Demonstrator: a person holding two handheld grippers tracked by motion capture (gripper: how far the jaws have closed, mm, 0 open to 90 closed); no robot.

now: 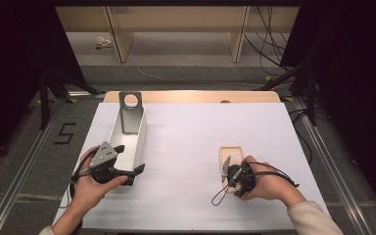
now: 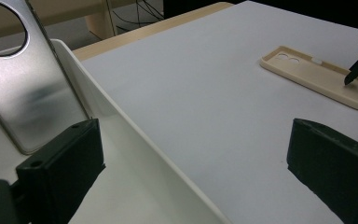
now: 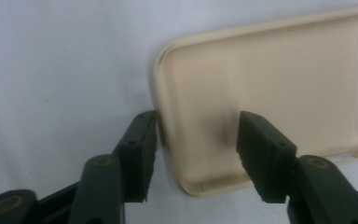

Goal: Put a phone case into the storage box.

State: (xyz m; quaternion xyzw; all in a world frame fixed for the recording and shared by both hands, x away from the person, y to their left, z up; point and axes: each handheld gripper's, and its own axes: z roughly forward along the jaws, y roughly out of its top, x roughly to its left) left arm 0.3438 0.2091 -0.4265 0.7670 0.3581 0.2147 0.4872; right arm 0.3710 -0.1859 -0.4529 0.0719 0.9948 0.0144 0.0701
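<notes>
A beige phone case (image 1: 231, 152) (image 2: 317, 74) (image 3: 279, 88) lies hollow side up on the white table sheet, right of centre. My right gripper (image 1: 230, 172) (image 3: 198, 126) is at its near end, open, astride one corner's rim: one jaw rests against the outside of the rim and the other stands inside the hollow, apart from the wall. A white open box (image 1: 139, 134) (image 2: 135, 140) stands at the left and holds a silver metal plate with a round hole (image 1: 130, 110) (image 2: 23, 93). My left gripper (image 1: 129, 159) (image 2: 196, 135) is open, straddling the box's near right wall without touching it.
The white sheet (image 1: 191, 137) covers a wooden tabletop whose bare edge (image 1: 191, 96) shows at the back. Cables trail from both grippers. Dark frames and floor rails flank the table. Wooden shelving legs stand beyond it.
</notes>
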